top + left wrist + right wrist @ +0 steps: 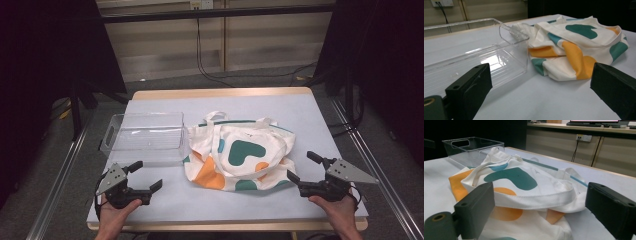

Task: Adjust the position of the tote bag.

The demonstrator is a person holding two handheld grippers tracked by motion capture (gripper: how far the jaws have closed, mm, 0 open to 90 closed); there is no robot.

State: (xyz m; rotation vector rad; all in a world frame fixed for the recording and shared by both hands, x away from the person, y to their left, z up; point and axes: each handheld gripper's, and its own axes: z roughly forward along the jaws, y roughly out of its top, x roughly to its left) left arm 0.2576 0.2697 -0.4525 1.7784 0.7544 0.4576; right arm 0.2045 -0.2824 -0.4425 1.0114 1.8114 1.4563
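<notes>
Two claws were held low over the near edge of the table, each gripped by a hand from below. The left claw was spread wide and held nothing; its jaws framed the corner of a clear plastic bin and the crumpled side of a cloth bag. The right claw was likewise spread and empty, just beside the bag's right edge, with a bag strap seen lying across between its jaws. The bag, cream with teal and orange shapes, was seen lying rumpled at the middle of the table, its left side touching the bin, which stood empty at the left.
</notes>
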